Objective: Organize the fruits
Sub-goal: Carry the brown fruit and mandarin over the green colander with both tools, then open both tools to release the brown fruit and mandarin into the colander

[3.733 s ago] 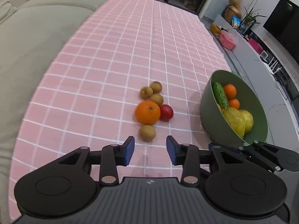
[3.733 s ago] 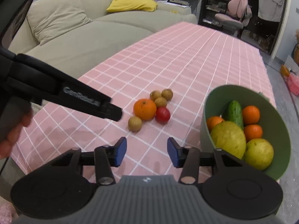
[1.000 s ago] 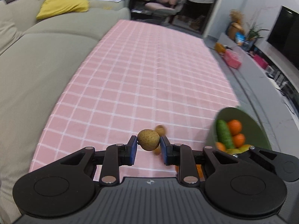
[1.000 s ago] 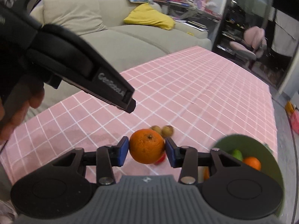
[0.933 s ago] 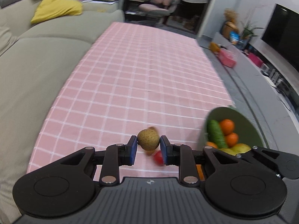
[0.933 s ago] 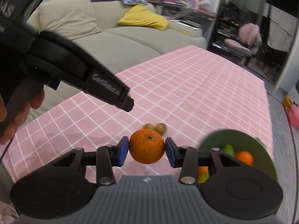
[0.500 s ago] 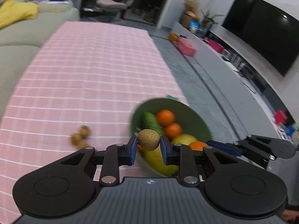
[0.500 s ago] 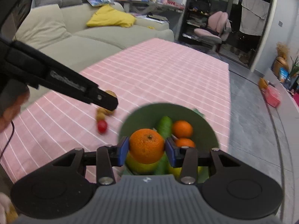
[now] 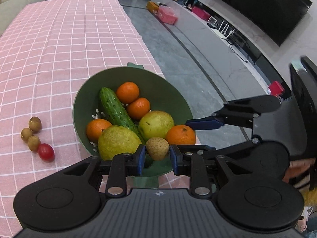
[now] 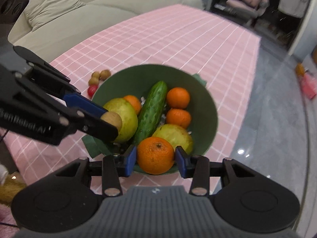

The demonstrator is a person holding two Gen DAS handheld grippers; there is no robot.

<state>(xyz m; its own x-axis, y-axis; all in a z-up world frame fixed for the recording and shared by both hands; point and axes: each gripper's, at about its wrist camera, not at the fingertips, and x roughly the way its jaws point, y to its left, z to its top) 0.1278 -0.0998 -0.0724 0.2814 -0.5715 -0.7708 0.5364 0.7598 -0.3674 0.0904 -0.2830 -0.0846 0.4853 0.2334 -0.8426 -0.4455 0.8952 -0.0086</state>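
Over a green bowl (image 9: 174,99) of fruit, the right gripper (image 10: 156,155) clamps an orange (image 10: 155,154) at the bowl's 6 o'clock rim. At 9 o'clock the left gripper (image 9: 157,154) pinches a small brown fruit (image 9: 158,148). A pink checked tablecloth (image 9: 59,45) lies beneath; a beige sofa (image 10: 59,15) stands beyond.

I see a matt green plastic bowl (image 9: 164,91), a bumpy glossy cucumber (image 9: 116,109), a pink checked cloth tablecloth (image 9: 59,45), a dimpled orange (image 10: 155,155), a polished grey floor (image 9: 190,63)
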